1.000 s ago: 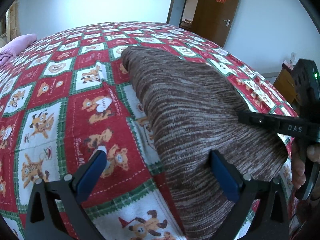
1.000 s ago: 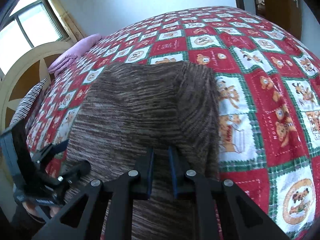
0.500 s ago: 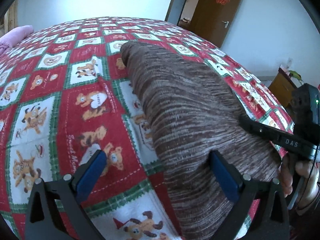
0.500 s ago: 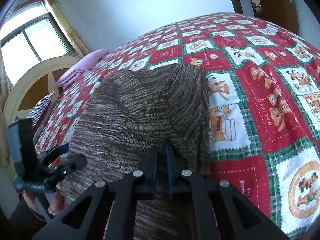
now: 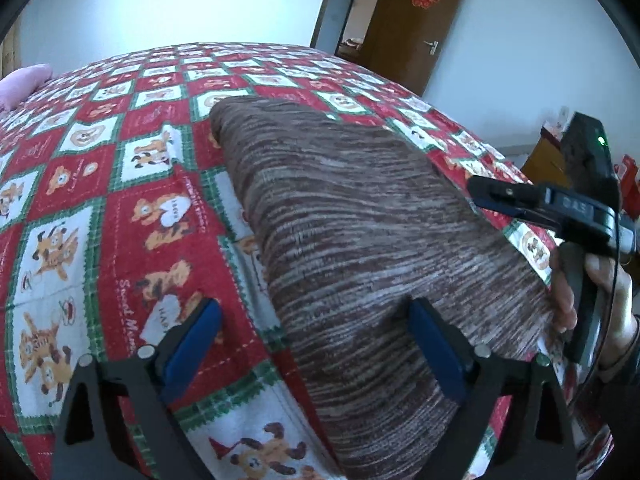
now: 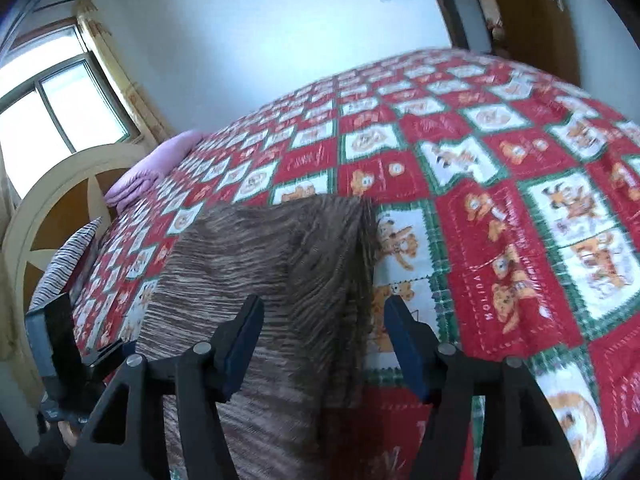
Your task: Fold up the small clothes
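A folded brown striped knit garment lies flat on the bedspread. My left gripper hovers over the garment's near left edge. Its jaws are wide apart and closing: one blue pad is over the bedspread, the other over the knit, and neither presses. My right gripper is above the garment at its right fold, its jaws opening with the fold's edge between them, untouched. Each view shows the other gripper, held in a hand, at the garment's far side: the right one and the left one.
The red, green and white bear-print bedspread covers the whole bed. A pink pillow and a striped pillow lie by the curved headboard under a window. A brown door and a low wooden cabinet stand beyond the bed.
The right gripper's jaws, pressed together at the garment before, have come apart and it has drawn back a little. The left gripper has barely moved.
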`<state>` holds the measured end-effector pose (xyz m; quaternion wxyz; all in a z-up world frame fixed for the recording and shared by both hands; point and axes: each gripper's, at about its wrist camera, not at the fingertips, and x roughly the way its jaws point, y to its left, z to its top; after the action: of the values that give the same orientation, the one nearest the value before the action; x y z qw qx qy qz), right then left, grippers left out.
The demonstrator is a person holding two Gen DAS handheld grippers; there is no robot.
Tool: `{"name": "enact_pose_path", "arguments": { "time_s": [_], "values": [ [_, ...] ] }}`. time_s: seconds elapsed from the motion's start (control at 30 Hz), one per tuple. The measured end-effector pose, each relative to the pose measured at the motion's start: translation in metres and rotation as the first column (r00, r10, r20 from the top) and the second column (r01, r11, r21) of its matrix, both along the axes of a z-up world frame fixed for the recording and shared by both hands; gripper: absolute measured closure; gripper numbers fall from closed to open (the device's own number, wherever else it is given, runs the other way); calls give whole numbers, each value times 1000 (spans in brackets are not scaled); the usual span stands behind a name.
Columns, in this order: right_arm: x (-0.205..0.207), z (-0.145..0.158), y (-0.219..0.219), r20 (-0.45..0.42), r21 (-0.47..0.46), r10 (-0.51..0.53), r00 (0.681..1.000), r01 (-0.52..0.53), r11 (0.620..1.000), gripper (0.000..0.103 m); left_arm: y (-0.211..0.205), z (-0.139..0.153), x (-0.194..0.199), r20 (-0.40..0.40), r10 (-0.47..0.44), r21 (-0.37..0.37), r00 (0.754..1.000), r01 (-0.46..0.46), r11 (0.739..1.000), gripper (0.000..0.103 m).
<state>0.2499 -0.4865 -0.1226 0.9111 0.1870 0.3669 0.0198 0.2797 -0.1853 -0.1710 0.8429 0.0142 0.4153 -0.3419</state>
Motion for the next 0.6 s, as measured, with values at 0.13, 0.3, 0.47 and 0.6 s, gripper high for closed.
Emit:
{"name": "enact_pose_path", "arguments": {
  "time_s": [0.13, 0.3, 0.47, 0.6],
  "values": [
    [8, 5, 8, 10, -89, 6, 1000, -5, 996, 41, 5, -1, 4, -24, 5, -26, 1000, -6, 1000, 5],
    [30, -9, 8, -64, -17, 85, 994, -86, 996, 94, 6, 5, -1, 9, 7, -39, 1000, -7, 999, 5],
    [18, 4, -11, -4, -8, -2, 1000, 2, 1000, 100, 0, 2, -1, 0, -1, -9, 1000, 1, 1000, 0],
    [27, -18, -12, -85, -33, 39, 996, -42, 999, 99, -5, -2, 1, -24, -14, 11, 1000, 15, 1000, 0]
  ]
}}
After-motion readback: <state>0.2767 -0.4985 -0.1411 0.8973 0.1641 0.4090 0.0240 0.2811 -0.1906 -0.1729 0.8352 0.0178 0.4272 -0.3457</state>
